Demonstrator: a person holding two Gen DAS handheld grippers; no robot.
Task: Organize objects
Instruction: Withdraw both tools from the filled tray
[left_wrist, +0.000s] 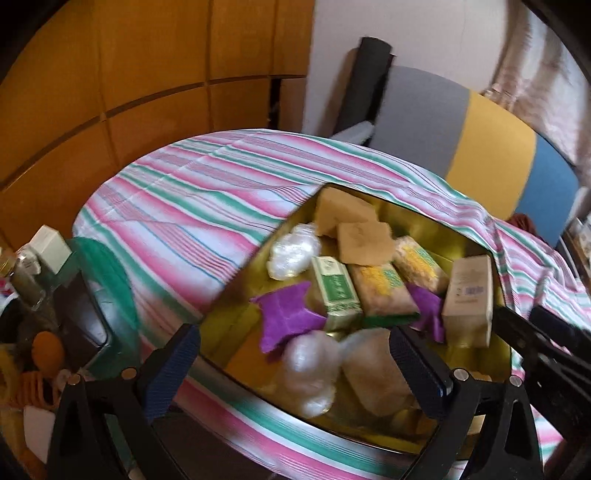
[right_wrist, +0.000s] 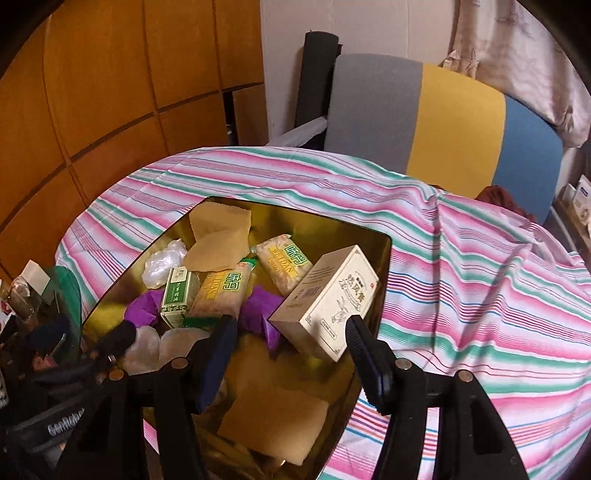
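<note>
A gold tin (right_wrist: 332, 229) stands open on the striped tablecloth (right_wrist: 480, 277). Inside lie two snack packets (right_wrist: 218, 291), a small green box (right_wrist: 179, 291), purple paper (right_wrist: 255, 306), white plastic bundles (right_wrist: 162, 266) and brown paper pieces (right_wrist: 218, 247). A beige box (right_wrist: 328, 302) leans tilted at the tin's right side. My right gripper (right_wrist: 290, 332) is open just behind that box; its right finger is near one corner and its left finger is clear of it. My left gripper (left_wrist: 299, 354) hangs wide open above the white bundles (left_wrist: 310, 373) in the tin (left_wrist: 417, 221), holding nothing.
A chair (right_wrist: 454, 122) with a grey, yellow and blue back stands beyond the table. Off the table's left edge sit a green basket (left_wrist: 103, 295), bottles and small clutter. Wooden wall panels (left_wrist: 110, 74) close the left side.
</note>
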